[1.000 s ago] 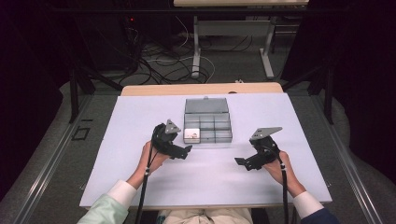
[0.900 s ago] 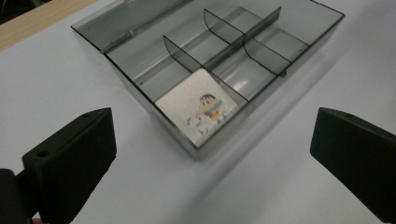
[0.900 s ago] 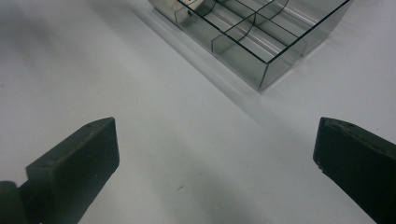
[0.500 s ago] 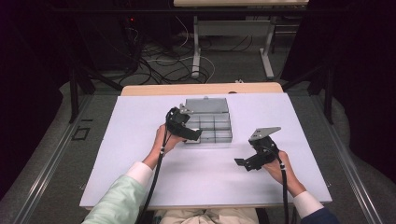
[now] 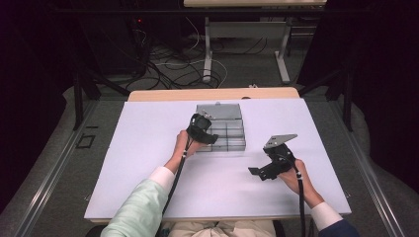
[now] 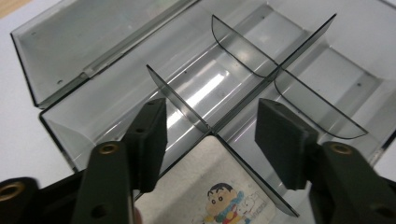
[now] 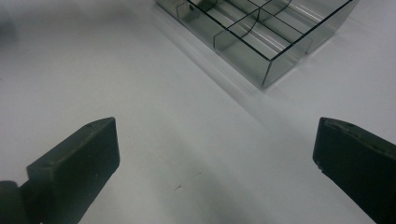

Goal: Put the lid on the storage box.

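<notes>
Across the white table (image 5: 148, 163) sits one smoky clear organizer box (image 5: 232, 140), its lid (image 5: 220, 110) thrown back flat toward the far edge and its long side running left to right. Two forearms come in from the near edge. One is in a pale green sleeve, stretched well forward. It puts the left gripper (image 6: 210, 135) over the box's near left corner, tilted down into it, jaws spread with nothing between them. The other is in a dark sleeve, bent short. It rests the right gripper (image 5: 262, 171) low on the bare tabletop to the box's right, well apart from it, jaws wide and empty. Inside the box, thin dividers (image 6: 243, 46) cross to make compartments. One small card (image 6: 219, 196) with a cartoon face lies in the nearest compartment, under the left gripper.
</notes>
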`<state>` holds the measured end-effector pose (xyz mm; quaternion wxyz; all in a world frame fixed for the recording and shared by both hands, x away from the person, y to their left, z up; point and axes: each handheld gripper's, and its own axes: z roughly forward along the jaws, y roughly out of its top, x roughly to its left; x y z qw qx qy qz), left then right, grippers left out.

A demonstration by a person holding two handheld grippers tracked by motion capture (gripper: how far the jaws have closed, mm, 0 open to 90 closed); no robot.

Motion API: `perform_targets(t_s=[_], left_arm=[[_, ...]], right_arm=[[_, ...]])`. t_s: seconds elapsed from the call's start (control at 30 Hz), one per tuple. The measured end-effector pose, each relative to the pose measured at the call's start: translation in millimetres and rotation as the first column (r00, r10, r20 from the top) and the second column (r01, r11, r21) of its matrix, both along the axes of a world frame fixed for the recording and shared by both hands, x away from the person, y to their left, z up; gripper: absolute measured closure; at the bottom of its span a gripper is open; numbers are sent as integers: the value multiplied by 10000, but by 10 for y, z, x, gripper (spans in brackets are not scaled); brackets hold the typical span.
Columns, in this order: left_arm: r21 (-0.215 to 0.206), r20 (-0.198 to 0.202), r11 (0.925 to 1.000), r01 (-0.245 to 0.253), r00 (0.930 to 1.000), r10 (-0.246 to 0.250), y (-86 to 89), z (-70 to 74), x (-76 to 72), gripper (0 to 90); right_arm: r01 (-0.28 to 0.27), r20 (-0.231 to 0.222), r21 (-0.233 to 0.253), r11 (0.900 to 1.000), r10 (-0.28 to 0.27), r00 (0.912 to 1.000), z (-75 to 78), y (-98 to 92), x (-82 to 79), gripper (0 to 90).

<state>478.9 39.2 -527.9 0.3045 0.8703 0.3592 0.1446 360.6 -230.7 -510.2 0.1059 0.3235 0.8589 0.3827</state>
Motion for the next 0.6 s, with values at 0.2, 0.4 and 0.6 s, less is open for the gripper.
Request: perform_targets(t_s=[0.2, 0.4, 0.6], left_arm=[[436, -176, 9988, 212, 9996, -205, -46, -65, 29, 548], [546, -263, 9983, 213, 9995, -199, -31, -95, 47, 586], [481, -217, 9987, 172, 9996, -162, -30, -98, 40, 594]], right_arm=[[17, -86, 114, 9999, -16, 10000, -5, -3, 2, 3], [49, -181, 113, 9999, -47, 9998, 4, 3, 0, 7], [53, -117, 64, 10000, -52, 9999, 20, 7, 17, 9]])
